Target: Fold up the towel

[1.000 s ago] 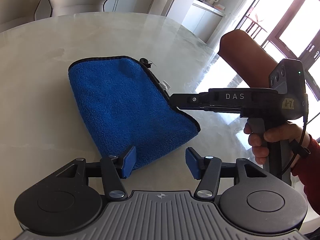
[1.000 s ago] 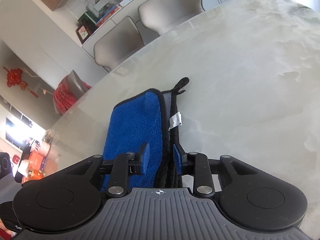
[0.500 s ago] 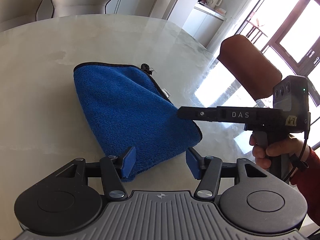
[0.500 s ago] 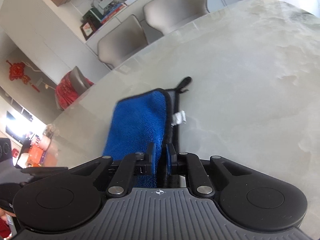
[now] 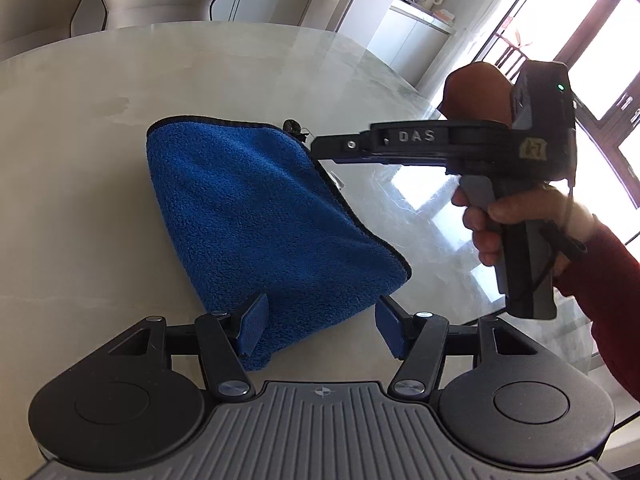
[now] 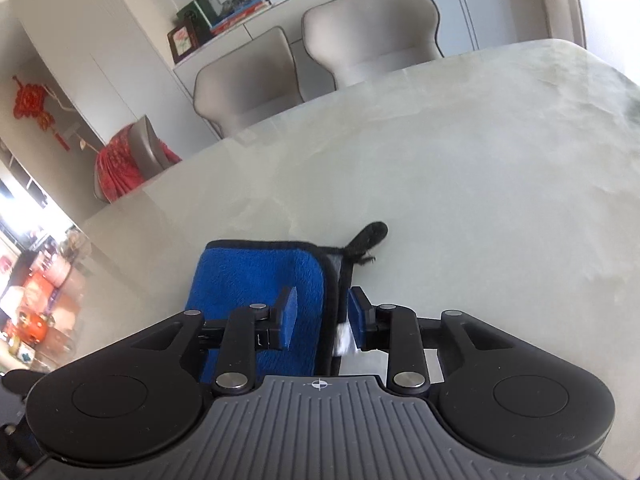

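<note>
A folded blue towel (image 5: 256,216) with black trim lies on the pale marble table (image 5: 80,160). My left gripper (image 5: 318,330) is open, its blue pads straddling the towel's near corner just above the table. My right gripper (image 6: 322,318) is open over the towel's (image 6: 256,276) right edge, where the black trim, a white label (image 6: 344,340) and a black hanging loop (image 6: 366,240) show. In the left wrist view the right gripper (image 5: 320,148) reaches in from the right, its tip above the towel's far right edge.
Two beige chairs (image 6: 312,56) stand at the table's far side, with a sideboard behind them. A brown chair back (image 5: 476,92) and bright windows are on the right. The table edge (image 5: 400,80) curves past the towel.
My right gripper closed at the towel's right edge, then opened again and moved farther along it. The towel's right edge now lies lower and flatter. My left gripper stayed open.
</note>
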The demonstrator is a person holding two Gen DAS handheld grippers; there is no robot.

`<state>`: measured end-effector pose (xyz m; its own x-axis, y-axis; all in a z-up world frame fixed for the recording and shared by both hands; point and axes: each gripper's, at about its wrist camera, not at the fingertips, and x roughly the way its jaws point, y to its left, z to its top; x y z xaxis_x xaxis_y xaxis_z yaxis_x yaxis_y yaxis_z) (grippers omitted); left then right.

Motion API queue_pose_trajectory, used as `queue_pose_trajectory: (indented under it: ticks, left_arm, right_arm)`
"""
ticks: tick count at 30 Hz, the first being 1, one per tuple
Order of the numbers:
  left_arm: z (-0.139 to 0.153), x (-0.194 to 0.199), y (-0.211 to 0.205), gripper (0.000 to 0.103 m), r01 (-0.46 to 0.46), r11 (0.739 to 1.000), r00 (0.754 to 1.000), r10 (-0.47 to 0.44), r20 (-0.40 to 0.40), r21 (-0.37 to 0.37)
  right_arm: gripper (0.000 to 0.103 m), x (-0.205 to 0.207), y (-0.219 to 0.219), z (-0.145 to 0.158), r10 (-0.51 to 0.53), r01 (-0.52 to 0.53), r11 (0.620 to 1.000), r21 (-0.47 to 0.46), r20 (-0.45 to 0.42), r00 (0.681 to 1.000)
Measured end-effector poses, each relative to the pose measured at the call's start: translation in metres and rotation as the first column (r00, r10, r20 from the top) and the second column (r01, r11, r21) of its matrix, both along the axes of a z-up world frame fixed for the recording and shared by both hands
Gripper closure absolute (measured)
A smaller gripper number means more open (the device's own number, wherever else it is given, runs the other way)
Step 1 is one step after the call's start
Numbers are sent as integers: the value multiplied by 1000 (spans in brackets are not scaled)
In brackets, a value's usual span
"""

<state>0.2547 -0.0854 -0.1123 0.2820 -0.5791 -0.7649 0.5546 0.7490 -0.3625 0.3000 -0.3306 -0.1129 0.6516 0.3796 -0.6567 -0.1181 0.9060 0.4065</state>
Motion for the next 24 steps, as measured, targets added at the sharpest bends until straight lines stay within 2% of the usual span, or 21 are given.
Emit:
queue_pose_trajectory:
  ticks: [2,4,9,11,13,16,18,20,22,23,24]
  left_arm:
    - [-1,0,0,40,-1,1000,1000,1,-1,1]
    - [-3,2,1,40,-6,1000,1000,6,-8,-4]
    - [-6,1,2,40,-12,1000,1000,12,-19,-15]
    - [-7,-1,2,40,-9,1000,1000,9,-14,-9]
    - [-4,-2,2,40,-10,1000,1000,10,-7,-2]
    - [4,-6,5,40,-23,1000,1000,23,14,-13]
    - [4,-9,7,39,-21,1000,1000,21,8,-23]
    - [5,-11,8,39,-19,999,1000,19,2,-33]
    - [6,-11,7,39,-15,999,1000,15,-7,-32]
    - [1,-12,4,39,-13,1000,1000,13,-19,-2]
    - [-3,-13,3,39,-17,1000,1000,17,-23,12]
  right_arm:
    - [74,6,4,-4,12,-13,999,-37,-15,1000]
    - [89,8,7,-7,24,-25,998,-54,-15,1000]
    - [93,9,5,-3,-3,5,995,-103,20,1000]
    - [87,13,3,-6,-3,3,994,-105,-3,1000]
    - [75,8,4,-2,-12,13,993,-121,9,1000]
    - [75,-18,8,19,2,10,992,-123,96,995]
    - [75,-36,12,28,68,-60,996,-71,114,991]
    - [74,-50,19,26,153,-153,988,-4,78,985]
    - [72,-57,25,16,179,-179,984,-3,30,983]
    - [71,-58,27,12,182,-182,983,-12,7,983]
    - [71,-58,29,0,180,-182,983,-29,-51,982]
